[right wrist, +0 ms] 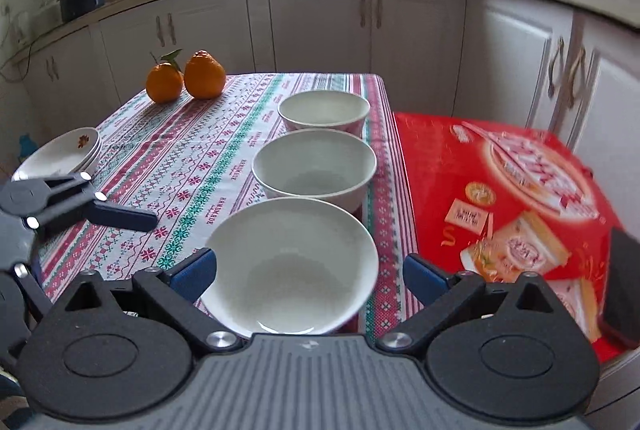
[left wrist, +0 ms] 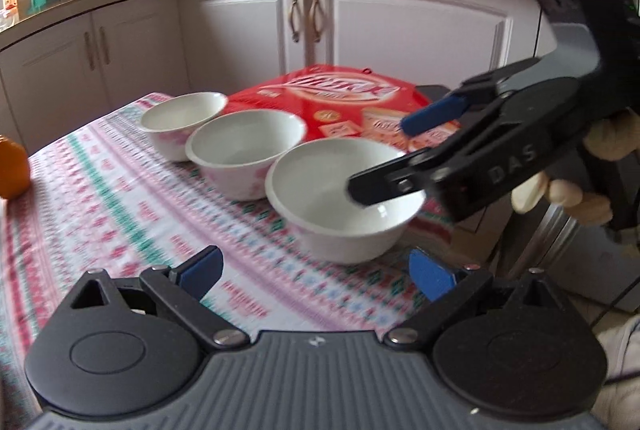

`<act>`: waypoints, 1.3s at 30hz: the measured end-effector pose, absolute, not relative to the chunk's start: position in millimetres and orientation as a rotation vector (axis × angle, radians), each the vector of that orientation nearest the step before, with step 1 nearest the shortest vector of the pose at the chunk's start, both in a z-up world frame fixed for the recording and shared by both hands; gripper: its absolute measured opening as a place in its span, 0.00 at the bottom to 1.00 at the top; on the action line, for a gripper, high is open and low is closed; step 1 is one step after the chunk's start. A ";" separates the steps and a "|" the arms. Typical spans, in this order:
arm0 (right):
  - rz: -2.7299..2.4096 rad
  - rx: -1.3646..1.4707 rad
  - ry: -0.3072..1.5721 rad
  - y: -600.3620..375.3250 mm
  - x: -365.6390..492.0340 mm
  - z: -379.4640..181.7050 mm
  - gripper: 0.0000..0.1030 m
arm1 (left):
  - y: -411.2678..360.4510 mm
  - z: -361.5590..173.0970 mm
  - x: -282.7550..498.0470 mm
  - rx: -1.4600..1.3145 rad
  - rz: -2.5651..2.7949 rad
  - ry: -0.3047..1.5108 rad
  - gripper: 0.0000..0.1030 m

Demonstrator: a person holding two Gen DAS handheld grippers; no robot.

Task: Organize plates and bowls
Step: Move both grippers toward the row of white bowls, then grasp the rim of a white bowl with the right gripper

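Observation:
Three white bowls stand in a row on the patterned tablecloth [right wrist: 192, 166]: the near bowl [right wrist: 292, 266], the middle bowl [right wrist: 314, 166] and the far bowl [right wrist: 324, 110]. In the left wrist view they are the near bowl [left wrist: 340, 202], the middle bowl [left wrist: 246, 150] and the far bowl [left wrist: 182, 124]. My right gripper [right wrist: 310, 274] is open, its jaws on either side of the near bowl. It also shows in the left wrist view [left wrist: 400, 150], above that bowl. My left gripper [left wrist: 316, 270] is open and empty over the cloth. A stack of white plates [right wrist: 60, 154] lies at the left edge.
A red biscuit box [right wrist: 508, 198] lies beside the table on the right. Two oranges [right wrist: 184, 76] stand at the table's far left. Kitchen cabinets [right wrist: 320, 22] and a cluttered counter run behind. A dark object [right wrist: 624, 282] sits on the box's right edge.

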State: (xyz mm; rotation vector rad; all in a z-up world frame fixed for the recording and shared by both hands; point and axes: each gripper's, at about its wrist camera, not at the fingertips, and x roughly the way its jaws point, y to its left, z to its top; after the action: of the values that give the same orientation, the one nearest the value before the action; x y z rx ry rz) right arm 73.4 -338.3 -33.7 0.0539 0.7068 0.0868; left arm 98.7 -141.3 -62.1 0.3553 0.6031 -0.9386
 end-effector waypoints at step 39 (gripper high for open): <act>0.193 0.203 0.827 -363.0 106.0 -38.6 0.61 | -164.5 -77.1 95.5 0.368 -0.967 0.568 0.78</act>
State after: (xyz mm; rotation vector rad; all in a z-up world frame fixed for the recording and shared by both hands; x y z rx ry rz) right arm 106.0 -363.0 -38.6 0.2028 0.8274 0.1931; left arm 95.5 -164.5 -77.1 0.3681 0.5681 -0.9672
